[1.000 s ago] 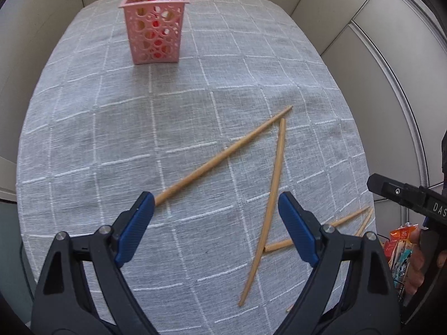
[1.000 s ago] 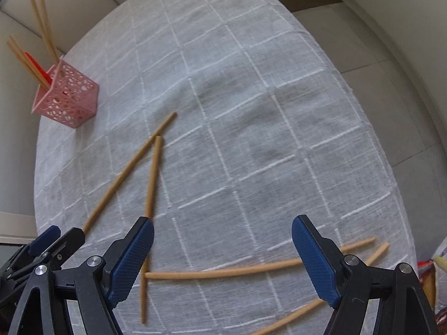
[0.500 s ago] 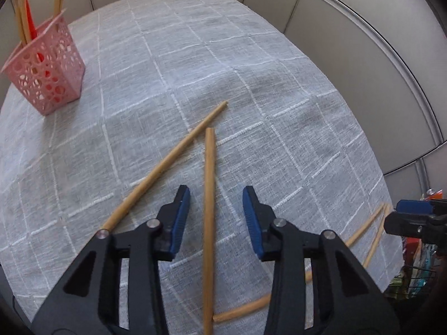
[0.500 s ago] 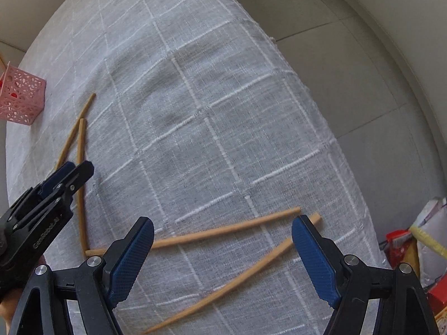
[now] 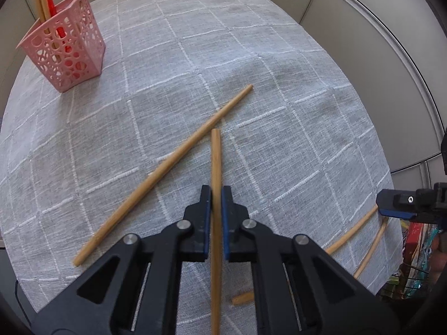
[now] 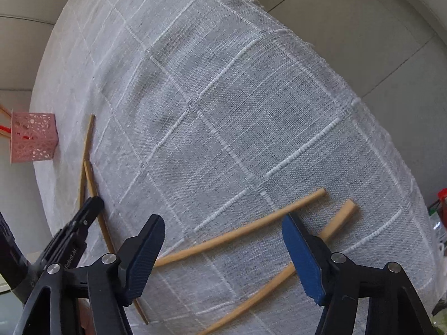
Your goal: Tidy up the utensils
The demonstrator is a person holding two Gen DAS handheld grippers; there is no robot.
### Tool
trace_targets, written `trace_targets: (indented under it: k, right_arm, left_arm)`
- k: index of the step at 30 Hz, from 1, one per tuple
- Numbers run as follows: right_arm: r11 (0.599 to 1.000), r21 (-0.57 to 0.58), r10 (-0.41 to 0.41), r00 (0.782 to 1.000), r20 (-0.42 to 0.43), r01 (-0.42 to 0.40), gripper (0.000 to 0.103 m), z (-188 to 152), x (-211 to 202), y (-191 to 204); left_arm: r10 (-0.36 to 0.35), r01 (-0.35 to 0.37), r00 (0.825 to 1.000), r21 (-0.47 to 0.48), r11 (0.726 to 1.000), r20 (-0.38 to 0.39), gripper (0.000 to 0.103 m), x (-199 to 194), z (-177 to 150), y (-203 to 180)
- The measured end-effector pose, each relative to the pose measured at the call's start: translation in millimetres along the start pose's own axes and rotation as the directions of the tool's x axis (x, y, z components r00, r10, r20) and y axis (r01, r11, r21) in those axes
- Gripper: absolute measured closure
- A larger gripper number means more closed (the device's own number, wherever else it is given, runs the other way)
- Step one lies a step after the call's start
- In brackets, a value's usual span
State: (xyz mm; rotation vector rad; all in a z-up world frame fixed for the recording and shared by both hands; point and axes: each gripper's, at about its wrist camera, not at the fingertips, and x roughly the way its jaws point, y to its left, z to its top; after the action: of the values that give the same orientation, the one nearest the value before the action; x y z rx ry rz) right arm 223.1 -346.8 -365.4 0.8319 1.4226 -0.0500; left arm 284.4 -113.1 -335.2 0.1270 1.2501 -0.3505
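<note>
On the grey checked tablecloth [image 5: 251, 55] my left gripper [image 5: 215, 192] points steeply down and is shut on a wooden chopstick [image 5: 215, 153] that runs between its blue pads. A second chopstick [image 5: 173, 164] lies slanted just left of it. The pink perforated holder [image 5: 67, 53] stands at the far left with several chopsticks and a red utensil in it. Near the right table edge, my right gripper [image 6: 223, 220] hovers over two more chopsticks [image 6: 251, 227] [image 6: 335, 223]. Its jaws are closing with the nearer one between them, pads not touching it.
The cloth's right edge [image 6: 405, 150] drops off close to the two chopsticks. Colourful packets [image 5: 416, 240] sit below that edge. Pale wall panels [image 5: 349, 14] curve around the far side. The left gripper [image 6: 92, 203] shows at the right wrist view's lower left.
The left jaws went from wide open to closed on the chopstick. The right gripper sank and rolled toward the two chopsticks at the table edge, and its jaws narrowed a little.
</note>
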Motion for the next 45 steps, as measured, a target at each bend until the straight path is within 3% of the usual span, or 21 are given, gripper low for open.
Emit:
trace_targets:
  k: [4,8,11,14,22,25,29,36,42,45]
  right_arm:
    - [0.999,0.022,-0.025,1.000,0.016,0.025,0.038,4,2,0]
    - [0.992,-0.004,-0.123,0.988,0.089,0.124,0.043,9,2,12]
    - [0.984,-0.045,-0.165,0.976,0.144,0.173,0.056,13,6,28]
    - [0.966,-0.084,-0.225,0.954,0.196,0.245,0.068,19,12,45]
    - [0.890,-0.209,-0.340,0.896,0.286,0.405,0.089,22,28,79]
    - [0.897,-0.262,-0.290,0.922,0.257,0.355,0.096,21,32,84]
    - [0.871,-0.307,-0.310,0.914,0.261,0.383,0.093,20,34,89]
    - [0.857,-0.330,-0.323,0.911,0.256,0.396,0.091,18,38,89]
    - [0.857,-0.328,-0.322,0.910,0.262,0.398,0.095,10,38,97]
    - [0.878,-0.320,-0.283,0.925,0.253,0.357,0.097,10,33,97]
  left_arm:
    - [0.002,-0.002,1.000,-0.011,1.000,-0.014,0.095,-6,-7,10]
    - [-0.007,0.005,0.999,-0.041,0.999,-0.033,0.095,-12,-13,23]
    - [-0.003,0.001,0.999,-0.048,0.999,-0.039,0.095,-19,-24,39]
    - [0.008,-0.011,0.998,-0.061,0.998,-0.056,0.095,-19,-29,45]
    - [0.006,-0.017,0.992,-0.083,0.996,-0.130,0.095,-17,-37,65]
    - [0.003,-0.011,0.995,-0.080,0.997,-0.099,0.095,-16,-30,71]
    - [0.011,-0.016,0.998,-0.080,0.997,-0.062,0.088,-12,-19,68]
    - [0.043,-0.050,0.997,-0.104,0.993,-0.064,0.090,-1,-3,56]
    - [0.043,-0.051,0.997,-0.138,0.989,-0.059,0.095,-3,-6,59]
    - [0.043,-0.048,0.998,-0.150,0.988,-0.040,0.095,-16,-8,60]
